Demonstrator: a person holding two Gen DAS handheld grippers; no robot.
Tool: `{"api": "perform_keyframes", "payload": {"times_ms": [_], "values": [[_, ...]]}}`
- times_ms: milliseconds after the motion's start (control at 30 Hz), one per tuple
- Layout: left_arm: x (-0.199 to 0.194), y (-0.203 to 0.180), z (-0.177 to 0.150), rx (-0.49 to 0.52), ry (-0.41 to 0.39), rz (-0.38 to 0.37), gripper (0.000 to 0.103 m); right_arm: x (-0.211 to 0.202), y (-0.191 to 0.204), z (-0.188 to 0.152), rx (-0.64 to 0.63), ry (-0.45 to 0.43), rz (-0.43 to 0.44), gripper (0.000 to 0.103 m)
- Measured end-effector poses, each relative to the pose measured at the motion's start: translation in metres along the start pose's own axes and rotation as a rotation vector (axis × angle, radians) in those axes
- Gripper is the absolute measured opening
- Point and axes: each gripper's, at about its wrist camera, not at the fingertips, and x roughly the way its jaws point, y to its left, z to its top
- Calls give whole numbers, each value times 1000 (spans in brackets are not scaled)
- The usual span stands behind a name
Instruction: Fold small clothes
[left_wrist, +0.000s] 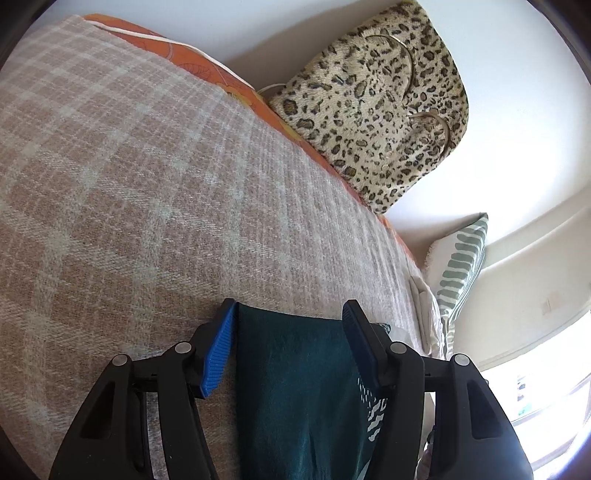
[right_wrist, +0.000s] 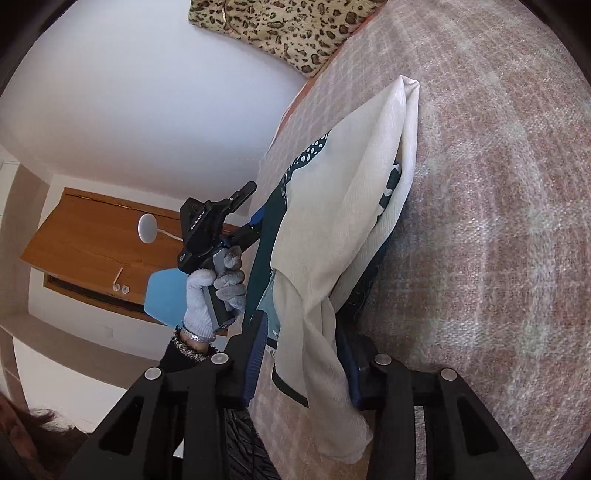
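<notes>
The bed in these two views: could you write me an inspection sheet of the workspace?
Surface: checked blanket on a bed.
Job's things: one cream-and-teal garment, lifted at one edge.
Clutter: leopard-print cushion, green-striped pillow.
Grippers: left gripper, in a gloved hand, and right gripper each have the garment between their fingers; grip unclear.
Cables: white cord on the wooden shelf.
Surroundings: white wall, bright window.

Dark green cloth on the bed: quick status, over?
Left tongs open astride dark green cloth. Right tongs around cream cloth, grip unclear. Plaid blanket clear ahead.
</notes>
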Motion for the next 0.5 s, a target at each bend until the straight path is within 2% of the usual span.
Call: {"api": "perform_keyframes", "payload": {"times_ms": [167, 300, 367, 400, 467, 500], "values": [[-1, -5, -9, 31, 69, -23, 54, 2, -5, 0, 40, 8, 58, 38], [0, -16, -16, 107, 70, 27, 50, -6, -9, -2, 28, 7, 41, 38], [5, -17, -14, 104, 66, 45, 41, -4, -6, -1, 12, 7, 25, 39], [7, -16, -13, 94, 61, 48, 32, -1, -4, 1, 8, 4, 20, 41], [17, -17, -14, 88, 89, 48, 8, 6, 1, 5, 2, 6, 23, 51], [21, -19, -16, 102, 99, 56, 6, 7, 6, 5, -17, 11, 11, 55]]}}
